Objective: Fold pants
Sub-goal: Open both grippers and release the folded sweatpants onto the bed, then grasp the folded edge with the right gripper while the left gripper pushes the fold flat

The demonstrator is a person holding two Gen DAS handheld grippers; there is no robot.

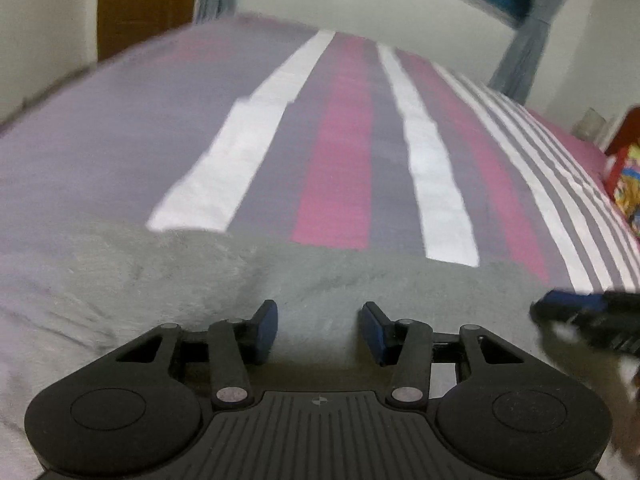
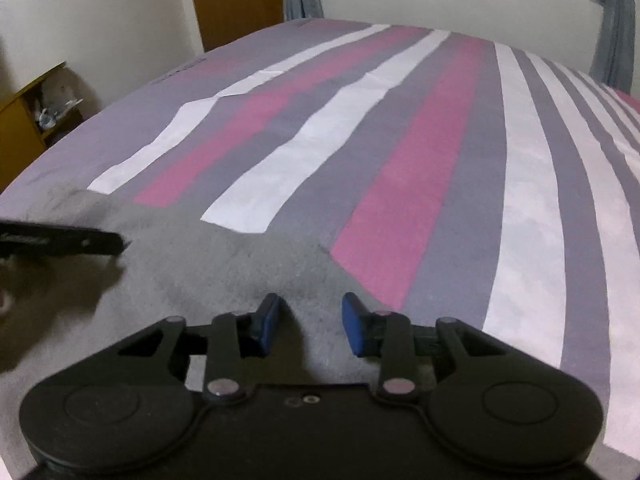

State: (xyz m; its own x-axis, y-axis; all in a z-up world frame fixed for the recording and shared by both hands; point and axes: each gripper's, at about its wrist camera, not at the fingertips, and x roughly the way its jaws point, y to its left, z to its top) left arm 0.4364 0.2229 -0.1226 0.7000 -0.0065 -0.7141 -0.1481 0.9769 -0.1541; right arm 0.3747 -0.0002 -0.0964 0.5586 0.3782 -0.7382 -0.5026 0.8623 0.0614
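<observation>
The gray fleece pants lie flat on the bed, filling the near part of both wrist views; in the right wrist view the same garment spreads from 9 o'clock to the centre. The striped bedsheet is exposed beyond the fabric's far edge.

The left gripper is released: its jaws stand apart over the fleece, with no cloth between them. The right gripper is likewise released, jaws apart, nothing pinched. Each unit appears in the other's view, the right one at 3 o'clock and the left one at 9 o'clock, so the two stand side by side along the near part of the garment. This spacing is judged to suit a two-point pickup for a fold away from the operator.

The far edge of the pants runs across mid-frame, from 9 o'clock towards 3 o'clock. Beyond it the sheet is unobstructed up to the bed's far edge at 12 o'clock. A colourful box sits off the bed at 3 o'clock, well apart from the garment.
</observation>
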